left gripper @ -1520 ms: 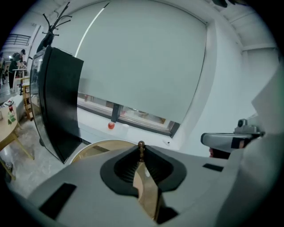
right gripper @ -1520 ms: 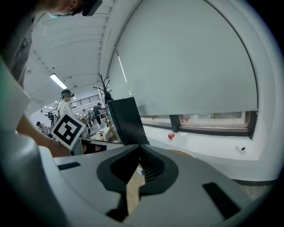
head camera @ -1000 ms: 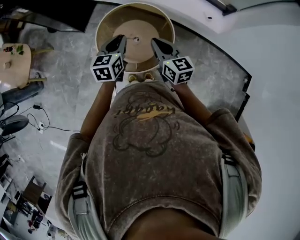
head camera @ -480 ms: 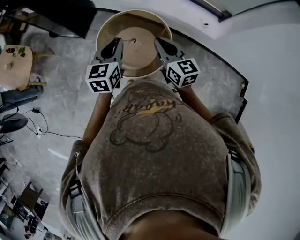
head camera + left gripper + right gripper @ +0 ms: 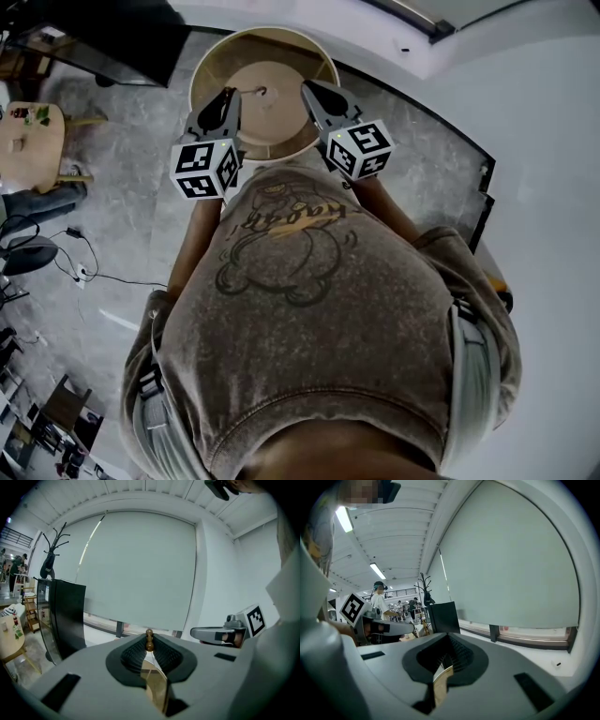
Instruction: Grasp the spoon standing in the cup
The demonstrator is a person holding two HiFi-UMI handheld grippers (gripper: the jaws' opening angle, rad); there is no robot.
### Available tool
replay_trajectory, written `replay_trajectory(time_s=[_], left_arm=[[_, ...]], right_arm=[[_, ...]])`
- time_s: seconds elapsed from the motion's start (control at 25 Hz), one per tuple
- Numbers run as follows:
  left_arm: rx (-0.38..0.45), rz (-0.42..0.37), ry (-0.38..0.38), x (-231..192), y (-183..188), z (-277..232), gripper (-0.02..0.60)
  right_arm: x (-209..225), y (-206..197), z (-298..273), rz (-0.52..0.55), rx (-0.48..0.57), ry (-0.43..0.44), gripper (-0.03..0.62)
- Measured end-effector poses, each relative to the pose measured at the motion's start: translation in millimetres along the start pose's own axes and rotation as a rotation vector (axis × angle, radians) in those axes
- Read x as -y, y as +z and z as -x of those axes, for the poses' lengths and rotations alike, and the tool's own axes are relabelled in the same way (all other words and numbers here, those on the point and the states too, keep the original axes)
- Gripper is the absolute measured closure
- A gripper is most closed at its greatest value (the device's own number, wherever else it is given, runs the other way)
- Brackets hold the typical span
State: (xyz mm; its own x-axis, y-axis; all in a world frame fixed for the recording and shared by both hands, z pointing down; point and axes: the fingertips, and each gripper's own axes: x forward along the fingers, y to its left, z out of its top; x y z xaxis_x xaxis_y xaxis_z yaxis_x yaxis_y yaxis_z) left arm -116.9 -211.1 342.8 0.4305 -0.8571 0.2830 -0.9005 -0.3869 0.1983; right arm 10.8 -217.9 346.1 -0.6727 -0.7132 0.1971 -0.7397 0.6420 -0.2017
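While both tools hang over the round wooden counter [image 5: 272, 122], the left tool [image 5: 149, 637] is pinched shut on the spoon [image 5: 149, 645], with only its beaded brown handle end showing at the pad tips. Right tool [image 5: 448, 644]: closed to a sliver, empty. No cup made out. Risk: so slight a tip pinch may let the spoon swivel or drop.

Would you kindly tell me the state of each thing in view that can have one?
Left gripper: jaws shut on the spoon's handle.
Spoon: gripped near its beaded handle end, bowl hidden.
Right gripper: jaws shut, nothing between them.
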Motion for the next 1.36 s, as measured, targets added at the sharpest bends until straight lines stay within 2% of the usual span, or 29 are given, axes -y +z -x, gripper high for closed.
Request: replay_trajectory(time_s=[0.4,1.36], left_arm=[[0.017,-0.015,0.002,5,3,7,0.528],[0.004,0.010,0.027,6,-11,22,0.529]], right_arm=[[-6,0,10,0.000,0.003,-0.006,0.576],[-27,-10,11,0.011,-0.019,0.074,0.576]])
